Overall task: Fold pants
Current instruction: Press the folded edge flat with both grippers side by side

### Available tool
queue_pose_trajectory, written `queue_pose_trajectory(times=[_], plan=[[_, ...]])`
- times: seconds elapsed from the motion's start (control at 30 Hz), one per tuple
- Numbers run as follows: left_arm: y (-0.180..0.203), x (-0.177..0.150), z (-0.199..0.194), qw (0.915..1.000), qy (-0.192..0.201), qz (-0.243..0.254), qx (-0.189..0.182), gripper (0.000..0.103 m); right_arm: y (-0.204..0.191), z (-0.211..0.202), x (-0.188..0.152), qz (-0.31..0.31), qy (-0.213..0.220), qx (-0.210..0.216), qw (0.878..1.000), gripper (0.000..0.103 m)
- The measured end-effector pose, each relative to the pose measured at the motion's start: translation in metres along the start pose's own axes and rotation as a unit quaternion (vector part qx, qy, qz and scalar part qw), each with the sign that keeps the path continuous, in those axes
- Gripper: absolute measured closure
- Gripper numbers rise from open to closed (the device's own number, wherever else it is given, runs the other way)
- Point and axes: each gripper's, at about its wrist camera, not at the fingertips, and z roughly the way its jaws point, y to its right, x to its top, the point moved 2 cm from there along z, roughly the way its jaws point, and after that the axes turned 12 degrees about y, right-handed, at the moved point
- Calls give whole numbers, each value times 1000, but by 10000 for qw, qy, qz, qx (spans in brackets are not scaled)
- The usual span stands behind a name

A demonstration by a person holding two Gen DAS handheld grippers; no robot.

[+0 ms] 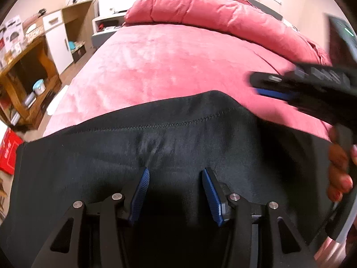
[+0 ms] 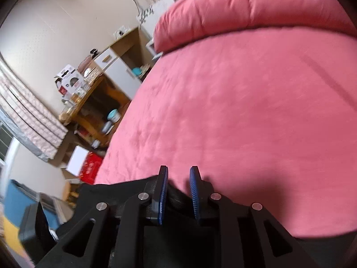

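The black pants (image 1: 156,147) lie flat on the pink bed (image 1: 169,67), with a stitched hem running across them. My left gripper (image 1: 175,170) is open, its blue pads just above the black fabric and holding nothing. My right gripper (image 2: 178,170) is open at the pants' edge (image 2: 125,187), over the pink cover, with a bit of black cloth low between its jaws. In the left wrist view the right gripper (image 1: 261,84) shows at the right, above the pants' far corner, held by a hand (image 1: 339,174).
A rolled pink duvet (image 1: 200,9) lies across the far end of the bed. Wooden shelves and a white cabinet (image 1: 58,42) stand left of the bed. A red box (image 2: 90,167) sits on the floor by the bed's left edge.
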Motion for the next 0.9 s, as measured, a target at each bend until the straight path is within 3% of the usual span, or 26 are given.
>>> queue_pose_trajectory(times=[0.2,0.37,0.7,0.9], plan=[[11,10,-4,9997,74,53,-237,53,9,-57,-14,-899,80,-319,9954,84],[31,21,7,9980,158,519,-310,58,30,-73,-42,-1270,-120,-775,9888,84],[46,46,50,9963,95,852,14,57,42,-58,-54,-1534,-52,-1182,9811,89],[46,42,48,9957,307,871,15,55,60,-51,-45,-833,122,-1004,9914,89]])
